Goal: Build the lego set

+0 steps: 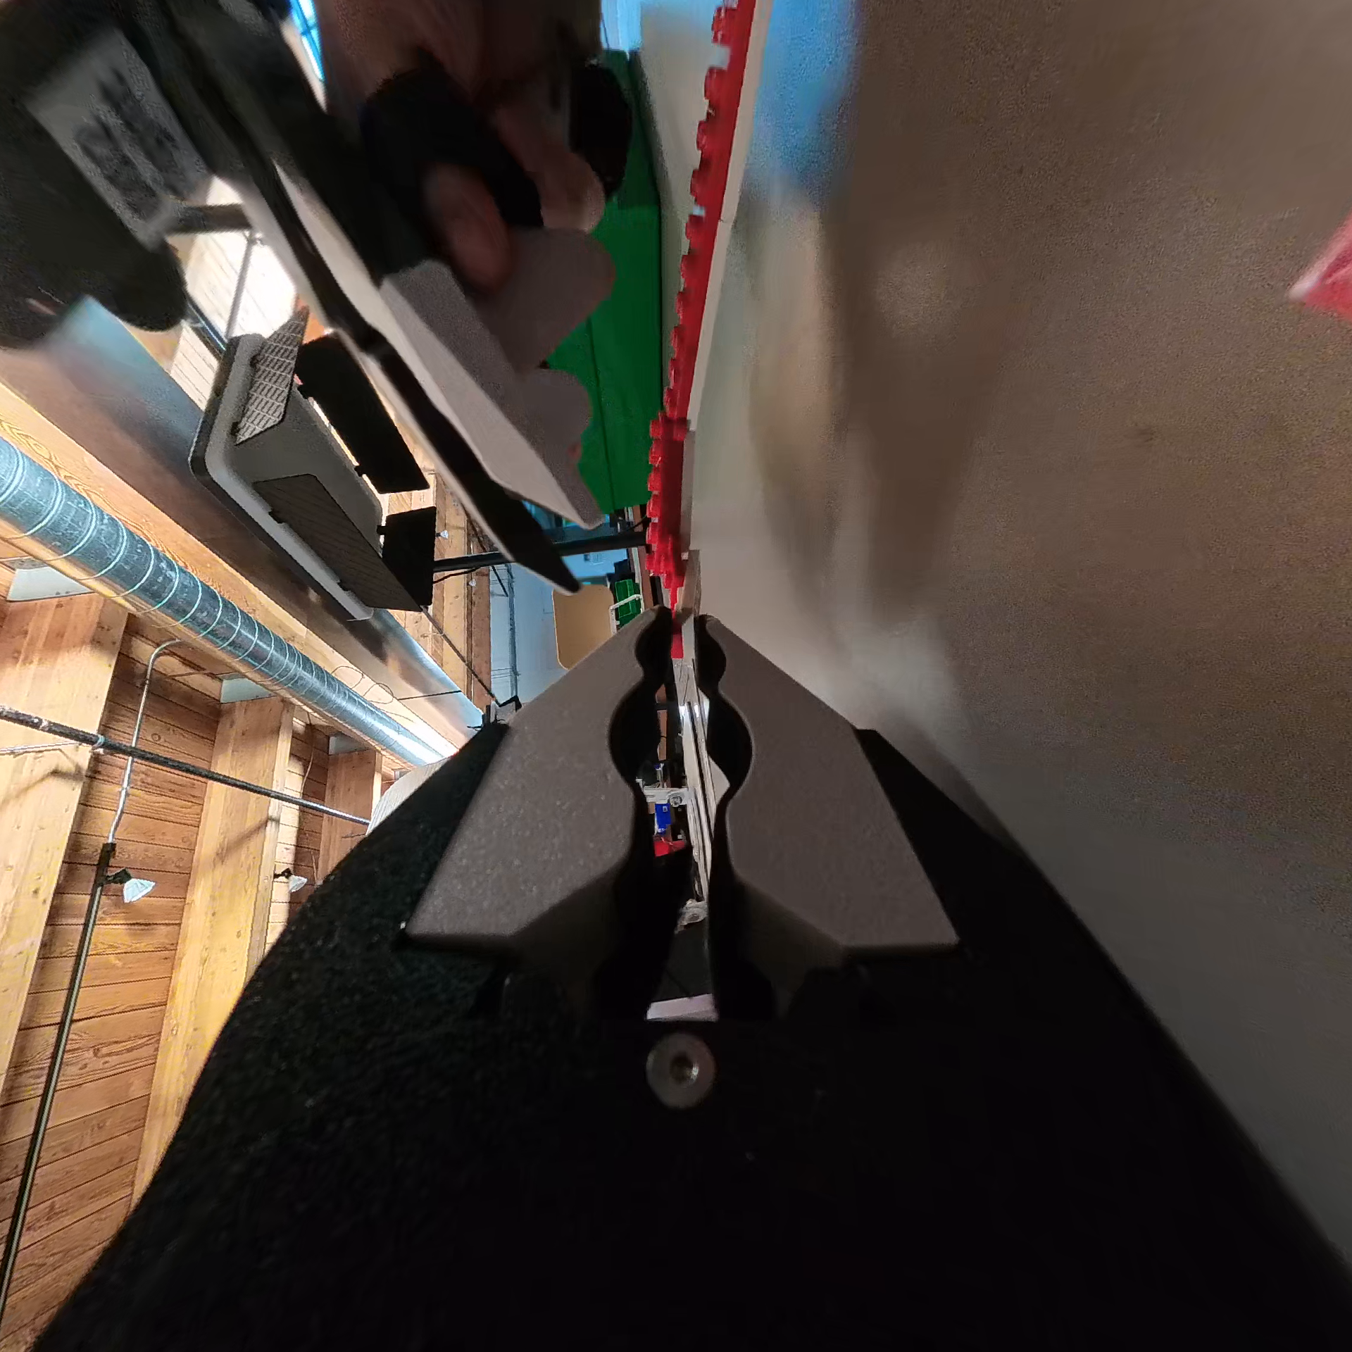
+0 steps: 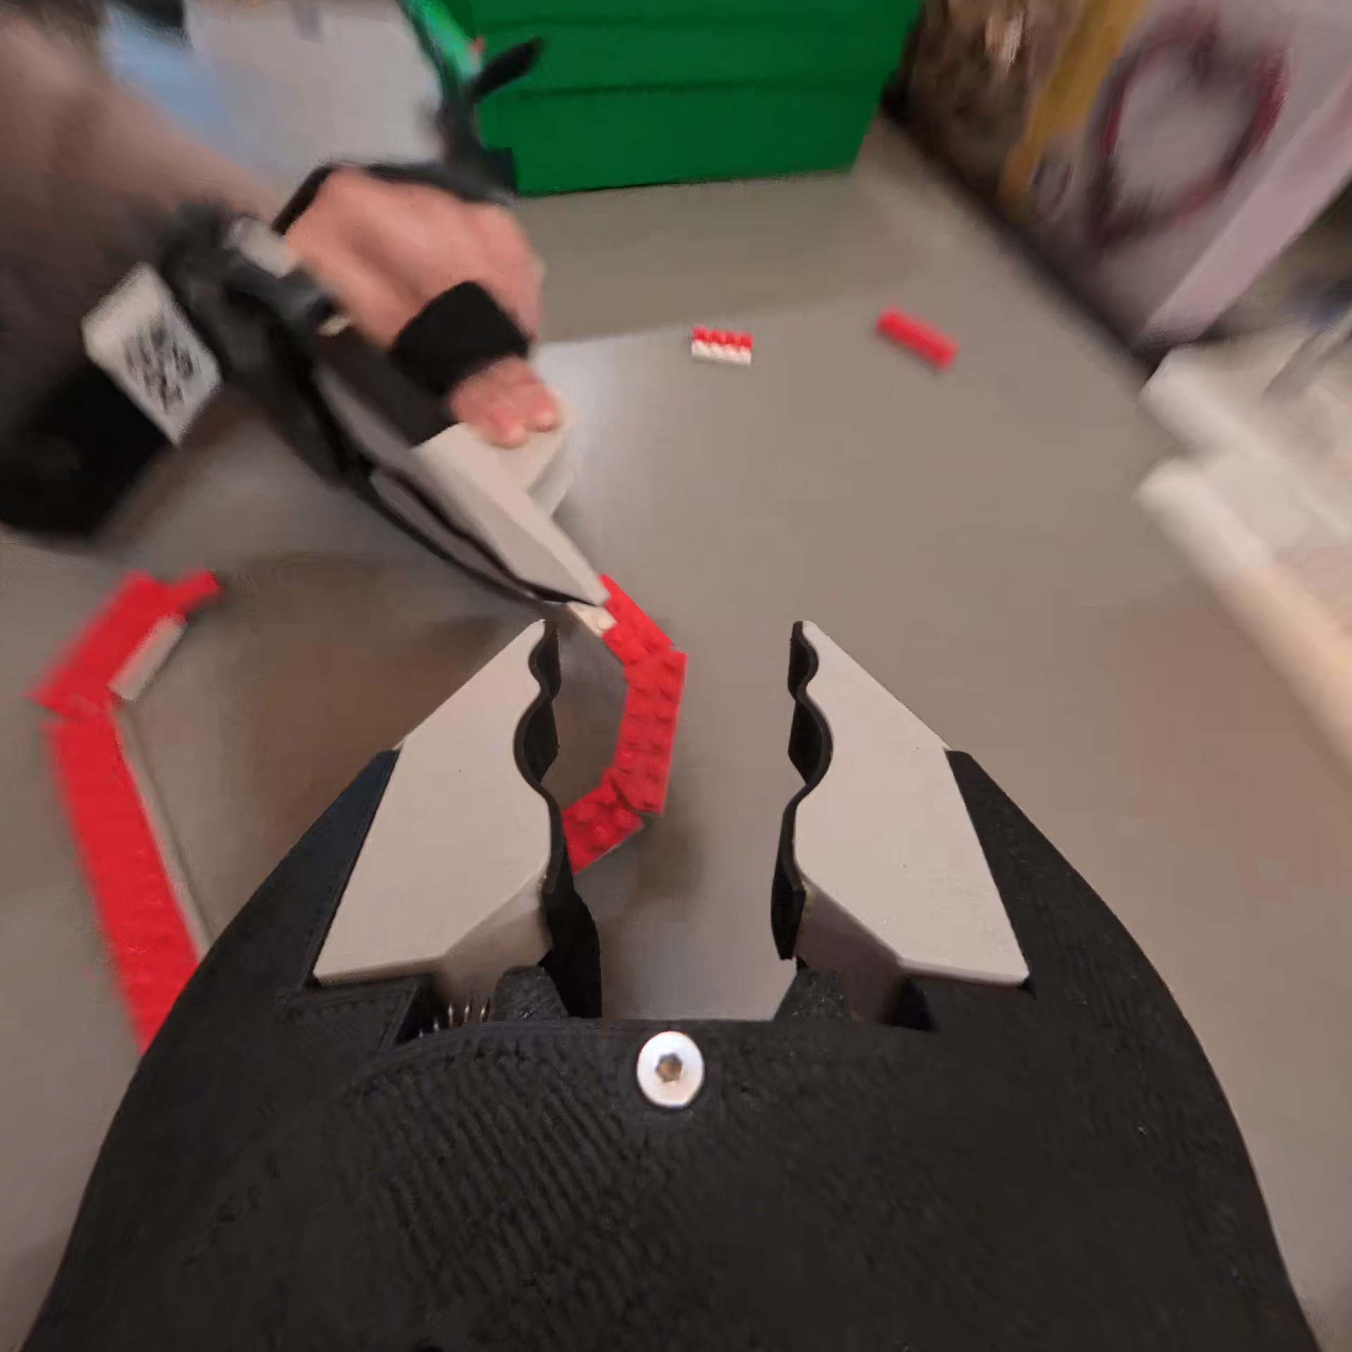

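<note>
The right gripper (image 2: 669, 633) is standing wide open, with nothing between its two grey fingers. It is hanging just above the grey table (image 2: 914, 585). The left gripper (image 2: 585, 596) is pinched almost shut on the far end of the curved red lego strip (image 2: 644, 724), right where a small pale piece sits on the strip. In the left wrist view the left gripper (image 1: 682, 618) is showing only a thin gap at its tips, and a bit of red and pale lego is sitting in that gap. A hand (image 2: 417, 263) in a black fingerless glove is holding the left gripper.

The curved red lego strip is lying on the table, bending from the left gripper's tips down under the right gripper's left finger (image 2: 468, 768). Well off to the left of the curved strip, a long red lego strip (image 2: 110, 790) is lying on the table too, with a bend near its far end. Beyond the curved strip, a small red and white lego piece (image 2: 722, 345) is sitting alone. A small red brick (image 2: 917, 337) is lying to the right of that piece. Farther back from the curved strip, a green bin (image 2: 680, 95) is standing at the table's far edge.
</note>
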The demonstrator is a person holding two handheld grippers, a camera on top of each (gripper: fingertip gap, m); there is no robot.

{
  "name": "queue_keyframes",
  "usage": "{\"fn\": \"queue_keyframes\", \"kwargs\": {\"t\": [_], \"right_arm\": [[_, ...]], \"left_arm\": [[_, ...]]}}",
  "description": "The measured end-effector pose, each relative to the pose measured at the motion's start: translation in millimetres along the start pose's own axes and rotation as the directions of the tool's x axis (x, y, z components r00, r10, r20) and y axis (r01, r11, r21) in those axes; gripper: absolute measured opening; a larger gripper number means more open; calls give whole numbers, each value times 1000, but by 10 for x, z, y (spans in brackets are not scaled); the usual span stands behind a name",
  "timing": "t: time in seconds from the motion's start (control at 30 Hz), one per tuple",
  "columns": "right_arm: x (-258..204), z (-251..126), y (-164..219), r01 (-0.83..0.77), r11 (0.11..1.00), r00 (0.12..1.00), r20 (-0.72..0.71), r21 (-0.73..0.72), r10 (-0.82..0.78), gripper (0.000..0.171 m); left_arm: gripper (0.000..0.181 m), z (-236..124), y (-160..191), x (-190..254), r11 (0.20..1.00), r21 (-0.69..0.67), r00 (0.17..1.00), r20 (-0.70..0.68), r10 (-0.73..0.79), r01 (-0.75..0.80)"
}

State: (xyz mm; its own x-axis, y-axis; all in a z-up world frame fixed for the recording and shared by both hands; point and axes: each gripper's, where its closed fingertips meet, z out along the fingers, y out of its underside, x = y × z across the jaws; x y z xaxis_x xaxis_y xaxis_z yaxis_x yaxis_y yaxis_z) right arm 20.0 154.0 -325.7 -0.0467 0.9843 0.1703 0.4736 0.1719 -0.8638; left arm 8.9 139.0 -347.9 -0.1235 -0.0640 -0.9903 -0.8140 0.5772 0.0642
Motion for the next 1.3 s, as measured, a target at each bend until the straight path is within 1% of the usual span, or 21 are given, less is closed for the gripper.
{"fn": "queue_keyframes", "kwargs": {"t": [0.03,0.1,0.17,0.23,0.33,0.4,0.5,0.6,0.77,0.9,1.1,1.3], "right_arm": [[-62,2,-12,110,994,993,-44,-16,-111,62],[-213,40,30,311,947,943,-94,-83,-318,60],[-327,79,94,441,884,879,-125,-154,-461,56],[-378,91,112,520,830,819,-160,-200,-552,48],[-355,102,157,574,765,750,-187,-293,-635,39],[-317,112,175,579,743,729,-194,-335,-656,36],[-283,132,219,511,779,784,-175,-363,-596,36],[-234,152,228,493,783,794,-172,-380,-584,32],[-216,211,194,536,728,734,-191,-427,-652,23],[-175,217,201,532,699,700,-216,-478,-680,19],[-130,219,208,526,690,678,-245,-497,-693,10],[-120,218,171,543,698,660,-277,-466,-699,8]], "left_arm": [[3,1,-1,2,1000,0,1000,-1,-3,3],[3,1,0,2,1000,1,1000,-2,-9,9],[3,-2,0,3,1000,1,1000,-2,-10,10],[3,-2,-1,10,1000,1,1000,-4,-8,8],[3,-3,-4,14,1000,1,1000,-6,-9,9],[3,-4,-6,14,1000,1,1000,-5,-11,11],[3,-3,-10,22,1000,2,1000,-8,-9,9],[3,-3,-8,21,1000,1,1000,-8,-15,15],[3,-3,-12,17,1000,2,1000,-7,-26,26],[3,-5,-15,16,1000,2,1000,-6,-29,29],[3,-6,-25,25,999,5,999,-10,-39,39],[3,-20,-23,-7,993,14,993,-12,-114,114]]}}
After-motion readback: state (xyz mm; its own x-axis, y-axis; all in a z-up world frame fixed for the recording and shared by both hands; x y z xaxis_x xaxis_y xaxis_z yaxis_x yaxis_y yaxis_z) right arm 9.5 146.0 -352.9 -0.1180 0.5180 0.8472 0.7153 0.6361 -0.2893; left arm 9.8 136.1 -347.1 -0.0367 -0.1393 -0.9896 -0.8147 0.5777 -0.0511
